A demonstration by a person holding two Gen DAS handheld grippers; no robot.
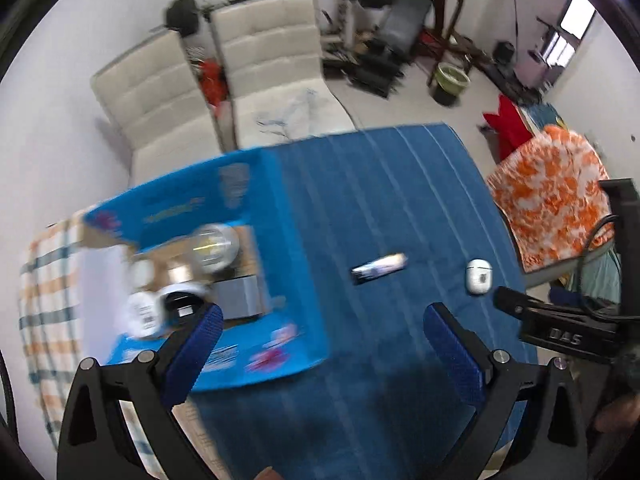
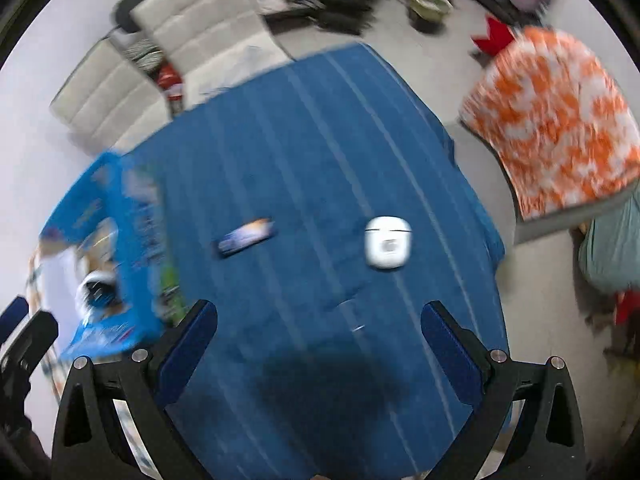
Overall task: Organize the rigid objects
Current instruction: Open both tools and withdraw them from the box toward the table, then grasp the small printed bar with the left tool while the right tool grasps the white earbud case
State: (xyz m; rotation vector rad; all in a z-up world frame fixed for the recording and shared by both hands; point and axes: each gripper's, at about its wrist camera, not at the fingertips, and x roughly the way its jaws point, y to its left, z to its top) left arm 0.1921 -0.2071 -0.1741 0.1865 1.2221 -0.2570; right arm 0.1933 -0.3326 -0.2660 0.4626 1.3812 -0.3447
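White case [image 2: 388,242], blue tablecloth [image 2: 320,140], cream sofa [image 1: 256,68]

A table draped in a blue striped cloth [image 2: 320,140] carries an open blue cardboard box [image 1: 288,240] at its left, a small dark tube [image 2: 246,237] mid-table, and a white earbud case [image 2: 388,242] to the right
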